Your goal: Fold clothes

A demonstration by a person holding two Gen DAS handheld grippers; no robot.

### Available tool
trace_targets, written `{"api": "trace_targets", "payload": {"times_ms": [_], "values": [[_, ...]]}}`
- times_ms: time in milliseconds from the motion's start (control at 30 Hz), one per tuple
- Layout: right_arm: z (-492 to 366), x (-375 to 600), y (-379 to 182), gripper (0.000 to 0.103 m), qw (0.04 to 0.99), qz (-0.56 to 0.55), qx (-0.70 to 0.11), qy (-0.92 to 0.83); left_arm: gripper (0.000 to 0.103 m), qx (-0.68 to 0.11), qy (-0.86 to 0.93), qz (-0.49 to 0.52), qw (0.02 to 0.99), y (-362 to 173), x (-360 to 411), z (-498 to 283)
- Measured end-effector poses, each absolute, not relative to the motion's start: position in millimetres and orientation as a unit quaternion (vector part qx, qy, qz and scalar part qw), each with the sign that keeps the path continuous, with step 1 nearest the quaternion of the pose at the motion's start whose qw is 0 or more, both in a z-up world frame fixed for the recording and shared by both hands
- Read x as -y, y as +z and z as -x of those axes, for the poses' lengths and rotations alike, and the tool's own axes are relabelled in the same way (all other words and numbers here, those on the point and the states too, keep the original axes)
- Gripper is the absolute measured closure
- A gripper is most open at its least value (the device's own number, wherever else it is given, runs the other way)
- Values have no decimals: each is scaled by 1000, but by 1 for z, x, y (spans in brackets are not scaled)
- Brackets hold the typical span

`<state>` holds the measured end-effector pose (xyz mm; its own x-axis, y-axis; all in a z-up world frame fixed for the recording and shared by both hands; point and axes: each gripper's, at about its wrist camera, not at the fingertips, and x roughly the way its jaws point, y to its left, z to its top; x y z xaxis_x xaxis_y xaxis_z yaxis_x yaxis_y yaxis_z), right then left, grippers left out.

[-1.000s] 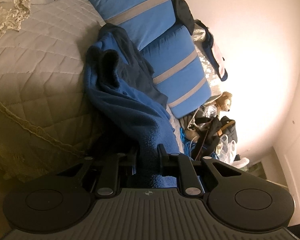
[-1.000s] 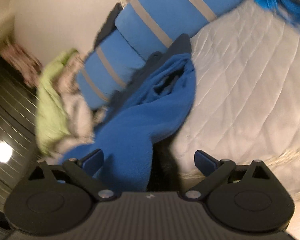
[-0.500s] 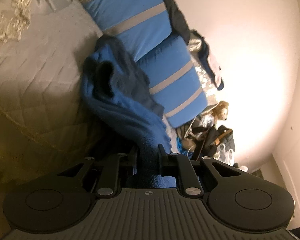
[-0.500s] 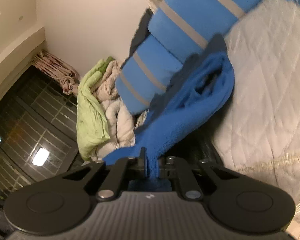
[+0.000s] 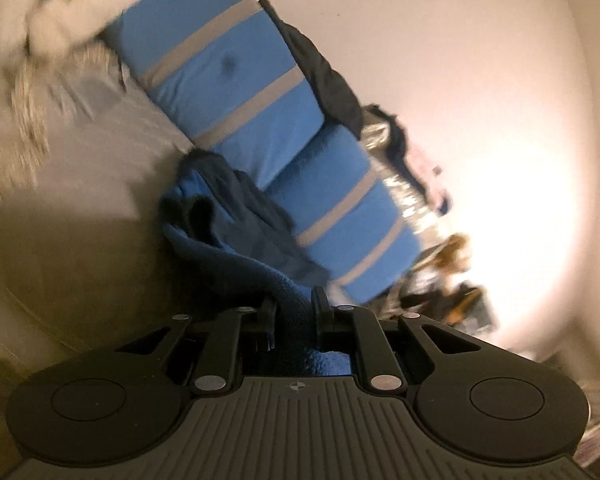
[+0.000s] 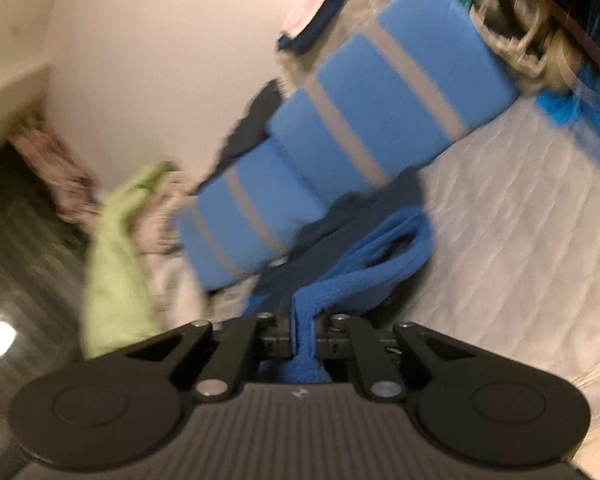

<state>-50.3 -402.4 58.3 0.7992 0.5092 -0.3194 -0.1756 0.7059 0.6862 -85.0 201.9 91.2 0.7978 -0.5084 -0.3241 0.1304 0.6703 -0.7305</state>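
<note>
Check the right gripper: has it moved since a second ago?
Yes. The right gripper, then open around the blue fleece garment, is now shut on it and has risen: the striped blue cushions sit lower in the right wrist view.

This is a bedroom in a home. Ahead of the grippers lies a bed with a pale quilted bedspread point(image 6: 520, 240), and beyond it blue pillows with grey stripes point(image 5: 236, 80) lean against a plain wall point(image 5: 460, 60). Past them to the left sits a heap of bedding point(image 6: 116, 256) by a dark window point(image 6: 16, 248).
</note>
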Motion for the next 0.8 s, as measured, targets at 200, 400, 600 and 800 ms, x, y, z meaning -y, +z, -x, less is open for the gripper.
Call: {"api": "trace_targets", "payload": {"times_ms": [200,400,600,800], "values": [[31,368,90,96,918,-244,-291,117,87,-279,-146,301,900,116,-182,75],[25,339,107,96,938,-153,-303,64,87,-282,-112,268,914,129,-171,72],[24,330,113,96,942,-127,-305,57,87,-287,-110,276,911,129,-175,69],[32,332,112,96,942,-127,-305,59,87,-281,-111,285,910,125,-178,76]]}}
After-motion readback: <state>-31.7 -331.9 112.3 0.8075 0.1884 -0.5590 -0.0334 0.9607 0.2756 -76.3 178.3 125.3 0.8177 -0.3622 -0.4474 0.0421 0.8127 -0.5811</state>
